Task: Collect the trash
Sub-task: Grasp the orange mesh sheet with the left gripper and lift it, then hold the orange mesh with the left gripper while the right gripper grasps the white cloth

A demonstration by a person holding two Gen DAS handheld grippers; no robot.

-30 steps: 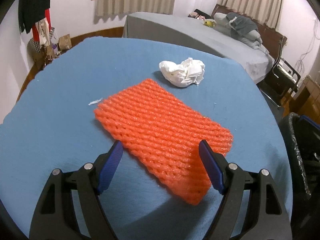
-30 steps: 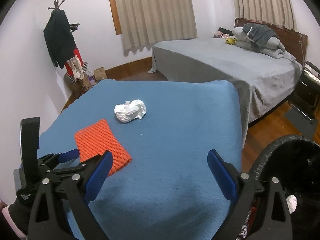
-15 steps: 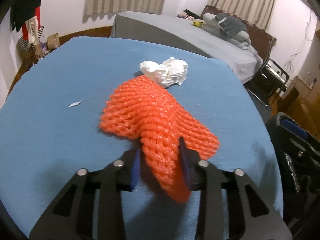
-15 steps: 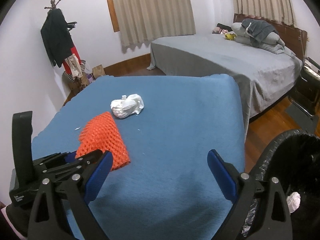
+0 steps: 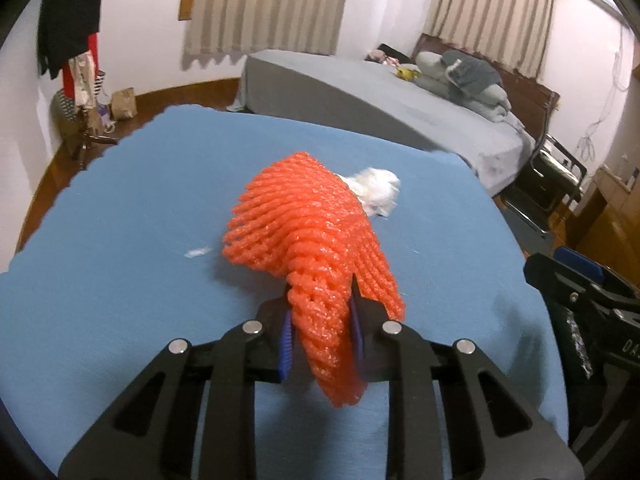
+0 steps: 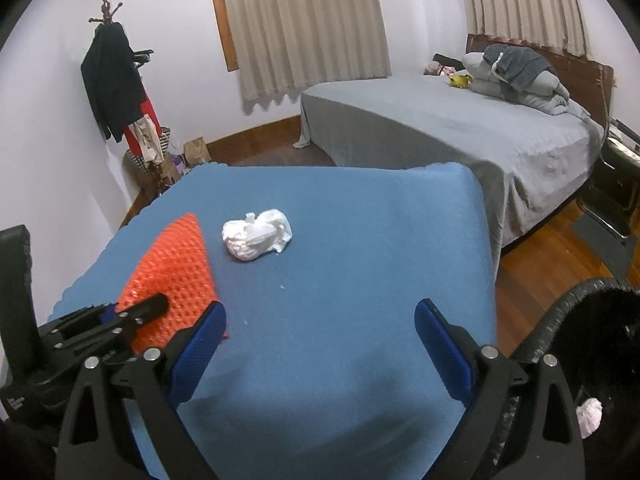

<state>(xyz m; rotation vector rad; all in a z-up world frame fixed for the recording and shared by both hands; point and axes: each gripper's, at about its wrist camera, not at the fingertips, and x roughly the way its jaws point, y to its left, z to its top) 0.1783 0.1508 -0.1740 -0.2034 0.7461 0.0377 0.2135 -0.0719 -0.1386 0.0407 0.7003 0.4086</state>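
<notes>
My left gripper [image 5: 322, 340] is shut on an orange foam net sleeve [image 5: 316, 236] and holds it lifted and folded over the blue table cloth [image 5: 120, 208]. The sleeve also shows in the right wrist view [image 6: 172, 268], with the left gripper [image 6: 136, 312] on it. A crumpled white paper wad [image 6: 256, 236] lies on the table beyond it; in the left wrist view the wad [image 5: 376, 188] is half hidden behind the sleeve. My right gripper [image 6: 320, 348] is open and empty above the table's near edge.
A black-lined trash bin [image 6: 592, 340] stands to the right of the table, with a pale wad [image 6: 588, 420] inside. A small white scrap [image 5: 198, 252] lies on the cloth. A grey bed [image 6: 440, 128] stands behind, a coat rack [image 6: 116, 88] at the left wall.
My left gripper shut on the orange sleeve and lifted it off the cloth, so it now bunches and hangs. The right gripper stayed open and shifted slightly.
</notes>
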